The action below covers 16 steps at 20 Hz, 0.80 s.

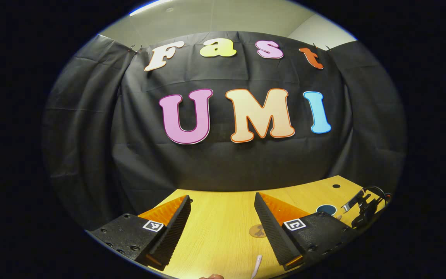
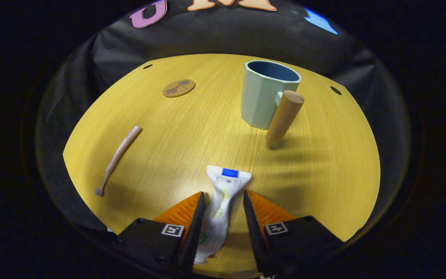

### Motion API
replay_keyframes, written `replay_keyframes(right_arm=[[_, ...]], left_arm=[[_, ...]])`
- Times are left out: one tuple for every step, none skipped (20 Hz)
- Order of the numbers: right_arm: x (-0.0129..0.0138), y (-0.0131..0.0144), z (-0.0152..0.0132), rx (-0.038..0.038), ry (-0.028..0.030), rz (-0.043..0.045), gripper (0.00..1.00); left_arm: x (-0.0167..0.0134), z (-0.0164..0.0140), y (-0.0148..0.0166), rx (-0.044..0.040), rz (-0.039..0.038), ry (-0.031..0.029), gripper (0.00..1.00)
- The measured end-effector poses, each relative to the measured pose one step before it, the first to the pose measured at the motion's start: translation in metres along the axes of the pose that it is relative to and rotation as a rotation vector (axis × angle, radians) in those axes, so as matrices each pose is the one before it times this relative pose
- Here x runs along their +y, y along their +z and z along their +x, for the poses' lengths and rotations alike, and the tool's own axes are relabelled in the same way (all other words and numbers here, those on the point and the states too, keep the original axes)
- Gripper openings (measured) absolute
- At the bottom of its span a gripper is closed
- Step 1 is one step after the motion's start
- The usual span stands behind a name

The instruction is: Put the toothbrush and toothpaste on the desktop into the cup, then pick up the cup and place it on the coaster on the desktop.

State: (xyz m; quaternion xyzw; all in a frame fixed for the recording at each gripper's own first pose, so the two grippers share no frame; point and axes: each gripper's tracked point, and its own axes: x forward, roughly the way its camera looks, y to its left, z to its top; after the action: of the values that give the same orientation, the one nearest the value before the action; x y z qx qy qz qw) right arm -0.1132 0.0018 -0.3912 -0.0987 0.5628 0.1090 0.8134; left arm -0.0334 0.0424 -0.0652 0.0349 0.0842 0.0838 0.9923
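Both tools sit open: the right tool (image 2: 223,217) straddles the toothpaste (image 2: 219,205) flat on the worktop (image 2: 192,131), ready to close for the cup (image 2: 263,95), while the left tool (image 1: 223,228) waits clear.

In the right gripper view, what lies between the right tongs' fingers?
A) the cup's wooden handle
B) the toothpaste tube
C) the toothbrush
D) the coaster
B: the toothpaste tube lies on the desktop between the fingers of the right tongs, while the toothbrush lies apart to the left.

Black cloth wall (image 1: 223,162) behind wooden desktop (image 2: 192,131)
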Motion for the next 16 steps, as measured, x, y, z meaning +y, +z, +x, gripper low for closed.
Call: replay_keyframes(right_arm=[[-0.0011, 0.00095, 0.00052, -0.00047, 0.00742, 0.00738, 0.43], [0.00087, -0.00011, -0.00039, 0.00784, 0.00453, 0.01346, 0.32], [-0.00022, -0.00024, -0.00095, 0.01088, 0.00813, 0.00084, 0.2], [0.00093, -0.00075, 0.00033, 0.01325, 0.00919, -0.00682, 0.17], [-0.00072, 0.00058, 0.00004, 0.00618, 0.00556, -0.00444, 0.14], [0.00091, -0.00042, -0.00047, -0.00236, 0.00236, 0.00472, 0.14], [-0.0006, 0.00011, -0.00053, -0.00722, 0.00328, -0.00628, 0.14], [0.00021, -0.00001, 0.0013, -0.01124, 0.00104, -0.00188, 0.11], [-0.00001, 0.00033, 0.00023, -0.0083, -0.00025, 0.00592, 0.14], [-0.0001, -0.00055, -0.00061, -0.00222, -0.0006, 0.00808, 0.14], [0.00002, 0.00069, 0.00042, -0.00103, 0.00098, 0.00589, 0.14], [0.00004, -0.00034, -0.00037, -0.00169, 0.00093, 0.00644, 0.14], [0.00018, 0.00069, -0.00001, -0.0012, 0.00122, 0.00499, 0.14], [-0.00003, -0.0004, -0.00006, -0.00144, 0.00118, 0.00368, 0.14], [0.0, 0.00087, 0.00017, -0.00153, 0.00063, 0.00523, 0.14], [-0.00012, -0.00065, -0.00017, -0.00186, 0.00093, 0.00695, 0.14]], left_arm=[[-0.00119, -0.00051, -0.00271, 0.00583, 0.00347, -0.00247, 0.96], [-0.00217, 0.00113, -0.00315, 0.00763, 0.00181, -0.0066, 0.96], [-0.00286, 0.00071, -0.00486, 0.0138, -0.00052, -0.00713, 0.96], [-0.00024, -0.00042, -0.00723, 0.01992, -0.0027, -0.0055, 0.96], [-0.00303, 0.00113, -0.00712, 0.02597, -0.00096, -0.00859, 0.96], [-0.00511, 0.00083, -0.0129, 0.03571, 0.00073, -0.01321, 0.96], [-0.00537, 0.00029, -0.01211, 0.0375, -0.00418, -0.01612, 0.96], [-0.00396, 0.00337, -0.01219, 0.03954, -0.00918, -0.01841, 0.96], [-0.00366, 0.00341, -0.01119, 0.03928, -0.01251, -0.01496, 0.99], [-0.00247, 0.00383, -0.01254, 0.03739, -0.01287, -0.00937, 0.99], [-0.0038, 0.00184, -0.01044, 0.03811, -0.01146, -0.01646, 0.96], [-0.00278, 0.00263, -0.01138, 0.03706, -0.00761, -0.00996, 0.96], [-0.00363, 0.00367, -0.01081, 0.04211, 0.00346, -0.01431, 0.97], [-0.00271, 0.0042, -0.01215, 0.03952, 0.00906, -0.01115, 0.97], [-0.0045, 0.00448, -0.00989, 0.04138, 0.01681, -0.01323, 0.97], [-0.00134, 0.00403, -0.0094, 0.03728, 0.0201, -0.0054, 0.97]])
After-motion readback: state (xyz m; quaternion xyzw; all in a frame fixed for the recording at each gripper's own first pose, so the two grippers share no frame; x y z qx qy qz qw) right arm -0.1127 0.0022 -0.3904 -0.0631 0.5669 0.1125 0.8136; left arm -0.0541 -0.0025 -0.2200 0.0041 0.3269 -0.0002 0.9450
